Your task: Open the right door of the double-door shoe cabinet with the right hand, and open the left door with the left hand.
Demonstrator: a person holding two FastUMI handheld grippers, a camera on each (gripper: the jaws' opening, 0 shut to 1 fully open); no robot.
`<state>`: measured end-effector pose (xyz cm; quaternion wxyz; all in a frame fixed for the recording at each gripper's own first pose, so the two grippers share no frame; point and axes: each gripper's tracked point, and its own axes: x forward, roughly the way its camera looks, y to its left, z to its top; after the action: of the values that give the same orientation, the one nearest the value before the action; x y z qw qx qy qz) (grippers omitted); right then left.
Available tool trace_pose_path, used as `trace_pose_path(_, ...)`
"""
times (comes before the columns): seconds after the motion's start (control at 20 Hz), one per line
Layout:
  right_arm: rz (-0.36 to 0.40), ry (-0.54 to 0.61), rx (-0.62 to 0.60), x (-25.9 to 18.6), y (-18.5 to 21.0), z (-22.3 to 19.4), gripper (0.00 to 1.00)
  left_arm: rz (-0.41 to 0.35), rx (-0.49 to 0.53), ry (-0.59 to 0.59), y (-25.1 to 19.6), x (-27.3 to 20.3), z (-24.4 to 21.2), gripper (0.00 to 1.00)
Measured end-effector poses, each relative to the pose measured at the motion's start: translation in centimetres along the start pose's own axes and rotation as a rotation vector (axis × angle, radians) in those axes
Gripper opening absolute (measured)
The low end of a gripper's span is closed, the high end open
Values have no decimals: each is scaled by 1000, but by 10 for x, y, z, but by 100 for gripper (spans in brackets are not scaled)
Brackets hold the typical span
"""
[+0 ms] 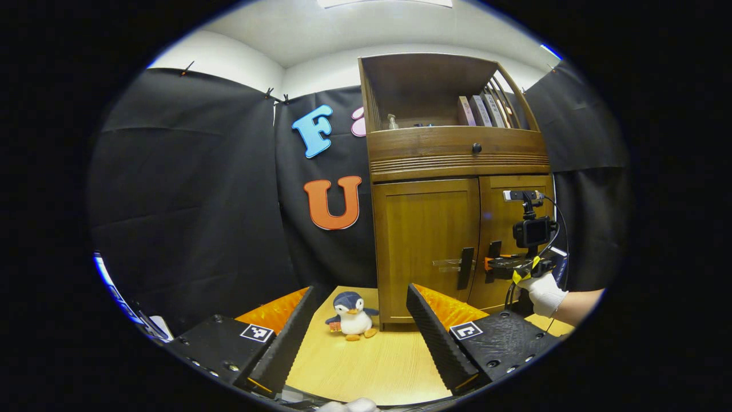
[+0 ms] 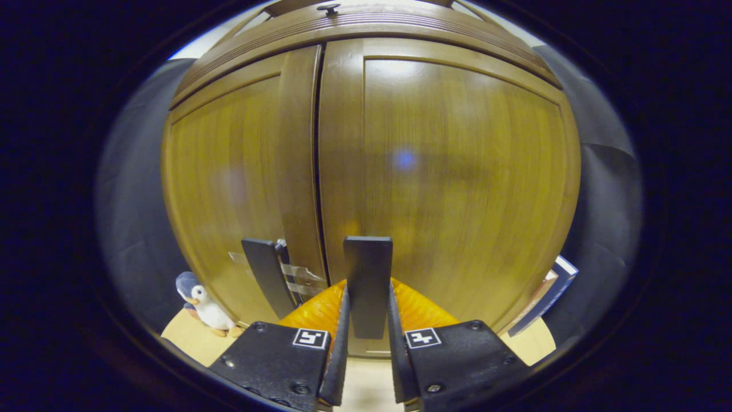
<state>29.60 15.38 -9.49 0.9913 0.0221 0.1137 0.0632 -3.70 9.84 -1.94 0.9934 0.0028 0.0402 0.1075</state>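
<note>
The wooden shoe cabinet (image 1: 426, 226) stands on the table with both doors closed. In the right gripper view the right door (image 2: 457, 171) is close in front, and my right gripper (image 2: 368, 329) is shut on its dark vertical handle (image 2: 368, 274). The left door (image 2: 229, 183) has its own dark handle (image 2: 264, 277) just left of the seam. In the left gripper view my left gripper (image 1: 360, 337) is open, well back from the cabinet and pointing at its left side. Farther off, a gloved hand holds the right gripper (image 1: 494, 264) at the right door's handle.
A small penguin plush (image 1: 351, 315) sits on the light wooden table (image 1: 366, 366) just left of the cabinet's base. Books (image 2: 546, 300) lean beside the cabinet's right side. Above the doors are a drawer with a knob (image 1: 476, 148) and a shelf of books.
</note>
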Motion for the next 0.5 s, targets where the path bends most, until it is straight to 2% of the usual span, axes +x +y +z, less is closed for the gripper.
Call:
trace_pose_path(0.25,17,10,-17,-11,0,-4,32,-9,-3,-4,-3,-5,0,96)
trace_pose_path(0.5,52,8,-15,-32,-4,-11,32,-23,-6,-5,-8,-12,-2,96)
